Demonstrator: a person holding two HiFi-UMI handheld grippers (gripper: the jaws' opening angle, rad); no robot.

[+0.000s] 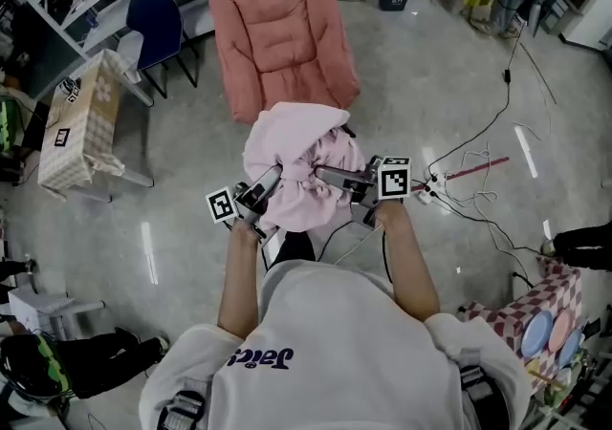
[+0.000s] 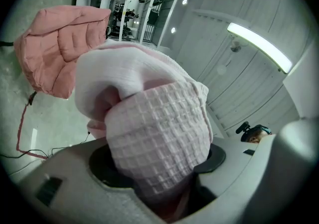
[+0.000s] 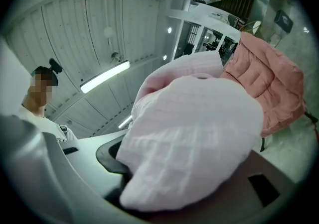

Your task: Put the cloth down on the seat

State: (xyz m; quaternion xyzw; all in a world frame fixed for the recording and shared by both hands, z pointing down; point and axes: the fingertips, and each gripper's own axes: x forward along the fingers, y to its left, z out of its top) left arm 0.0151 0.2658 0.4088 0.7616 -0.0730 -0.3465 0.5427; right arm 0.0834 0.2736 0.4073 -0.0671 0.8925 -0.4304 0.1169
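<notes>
Grey polished floor (image 1: pixel 449 84) spreads under the person in the head view, with a salmon-pink quilted seat (image 1: pixel 282 41) lying open ahead, a blue chair (image 1: pixel 158 27) behind it, a small table with a checked cover (image 1: pixel 81 122) at the left and loose cables (image 1: pixel 478 170) trailing to the right. The cloth (image 1: pixel 296 165) is pale pink with a woven waffle grid, bunched into a soft rounded heap. It hangs in the air between the two grippers, in front of the person's chest and short of the seat, not touching it. The left gripper (image 1: pixel 268 184) is clenched on the cloth's left side and the right gripper (image 1: pixel 330 175) on its right side, each with its marker cube turned upward. From above, only the heap's crumpled top and folds show. The left gripper view shows the cloth (image 2: pixel 159 138) filling the gap between the jaws, its square weave sharp and close, the seat (image 2: pixel 60 49) off to the left and a ceiling light strip (image 2: pixel 259 46) overhead. The right gripper view shows the cloth (image 3: pixel 194 138) wadded in its jaws too, softer and blurrier, with the seat (image 3: pixel 274 83) at the right and another light strip (image 3: pixel 104 76) on the ribbed ceiling.
</notes>
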